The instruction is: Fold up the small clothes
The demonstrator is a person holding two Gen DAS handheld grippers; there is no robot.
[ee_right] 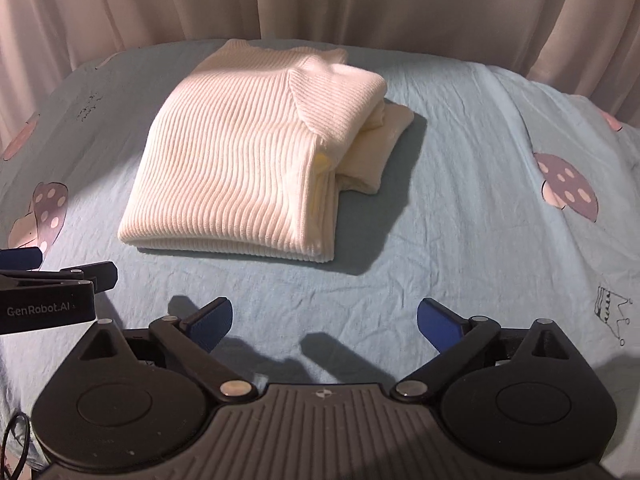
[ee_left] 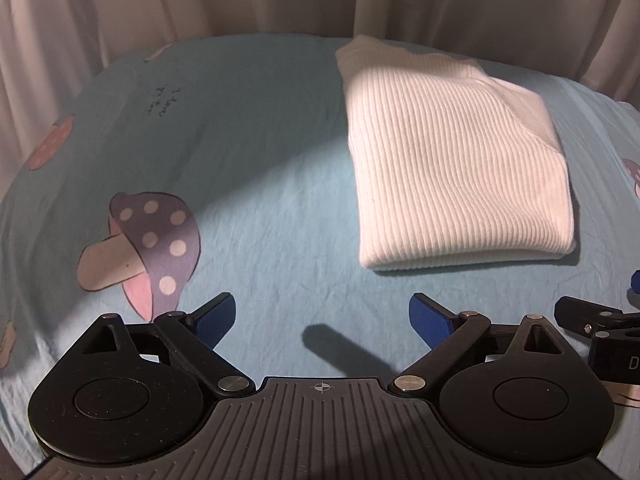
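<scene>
A white ribbed knit garment (ee_left: 452, 160) lies folded into a thick rectangle on the light blue sheet (ee_left: 260, 184). In the right wrist view the garment (ee_right: 248, 160) shows a folded sleeve layer sticking out on its right side. My left gripper (ee_left: 322, 318) stands open over bare sheet, below and left of the garment, nothing between its blue pads. My right gripper (ee_right: 324, 322) is open too, in front of the garment's near edge and apart from it. Each gripper shows at the edge of the other's view.
The sheet (ee_right: 460, 220) carries printed mushrooms (ee_left: 148, 236) and a small crown drawing (ee_right: 612, 312). Pale curtains (ee_right: 320, 0) hang right behind the far edge of the bed. Bare sheet lies left and right of the garment.
</scene>
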